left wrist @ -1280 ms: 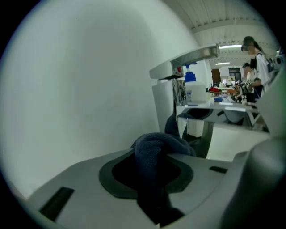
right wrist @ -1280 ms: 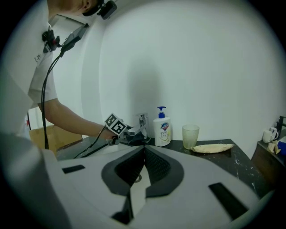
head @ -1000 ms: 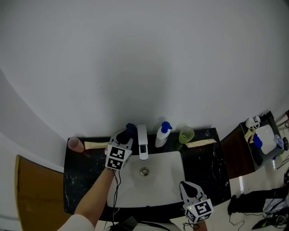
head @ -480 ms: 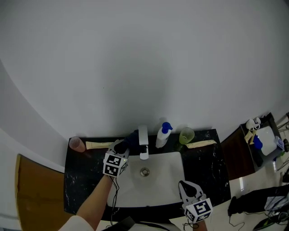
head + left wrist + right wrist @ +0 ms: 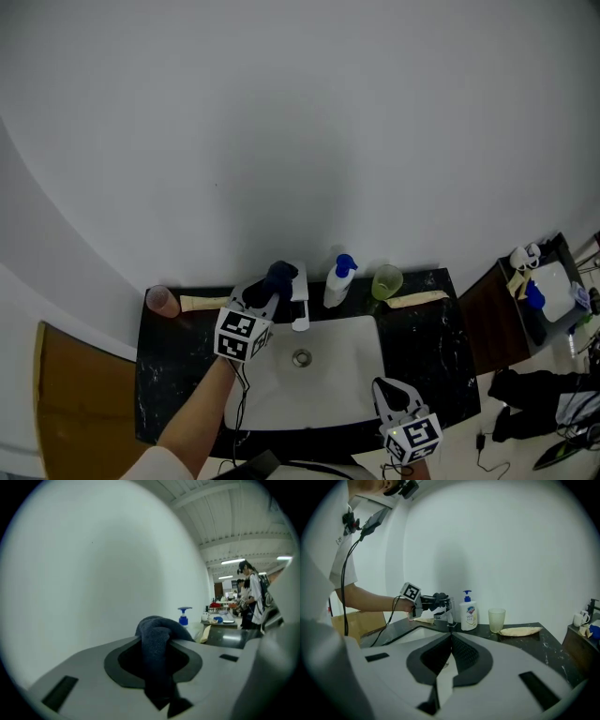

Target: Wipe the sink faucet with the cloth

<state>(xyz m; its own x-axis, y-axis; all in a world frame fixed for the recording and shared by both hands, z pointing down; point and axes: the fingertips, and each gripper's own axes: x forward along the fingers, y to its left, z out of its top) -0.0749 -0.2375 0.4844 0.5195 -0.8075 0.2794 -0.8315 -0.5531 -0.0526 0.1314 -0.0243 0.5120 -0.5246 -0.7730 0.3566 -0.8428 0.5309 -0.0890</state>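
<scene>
A dark blue cloth (image 5: pixel 280 275) is bunched between the jaws of my left gripper (image 5: pixel 270 289), which is shut on it. The cloth presses against the upper left side of the chrome faucet (image 5: pixel 299 302) behind the white sink (image 5: pixel 349 386). In the left gripper view the cloth (image 5: pixel 156 654) fills the gap between the pads and hides the faucet. The right gripper view shows the left gripper (image 5: pixel 425 603) holding the cloth (image 5: pixel 439 596) on the faucet (image 5: pixel 449 612). My right gripper (image 5: pixel 395 395) hangs at the sink's front edge, shut and holding nothing (image 5: pixel 450 637).
On the black counter (image 5: pixel 427 337) stand a soap pump bottle (image 5: pixel 337 279) and a green cup (image 5: pixel 386 280) right of the faucet, beside a folded beige cloth (image 5: pixel 419 298). A pink cup (image 5: pixel 161 300) and another beige cloth (image 5: pixel 202 302) lie at the left. A white wall rises close behind.
My left gripper with the cloth slid along the faucet's left side, first down toward the spout, then back up to the faucet's top. The right gripper stayed put.
</scene>
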